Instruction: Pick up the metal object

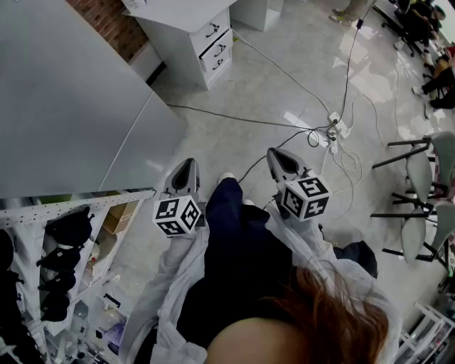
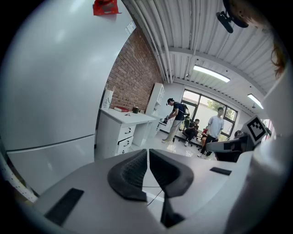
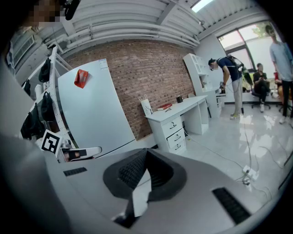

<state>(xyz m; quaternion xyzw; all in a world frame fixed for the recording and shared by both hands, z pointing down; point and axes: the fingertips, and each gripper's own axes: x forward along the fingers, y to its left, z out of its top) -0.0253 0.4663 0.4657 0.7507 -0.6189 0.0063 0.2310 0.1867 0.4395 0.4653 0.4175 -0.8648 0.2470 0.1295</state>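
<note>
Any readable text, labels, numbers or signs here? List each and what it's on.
No readable text in any view.
Left marker cube, right marker cube: black-and-white square patterns only, no letters.
Red tag on the white fridge: too small to read.

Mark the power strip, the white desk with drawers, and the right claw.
Power strip [image 1: 337,129], head view, its white casing.
White desk [image 3: 173,124], right gripper view, top drawer front.
Right claw [image 3: 145,151], right gripper view, where the shut tips meet.

Two grippers [image 1: 187,165] [image 1: 276,155], one desk [image 1: 186,21], one power strip [image 1: 340,129].
</note>
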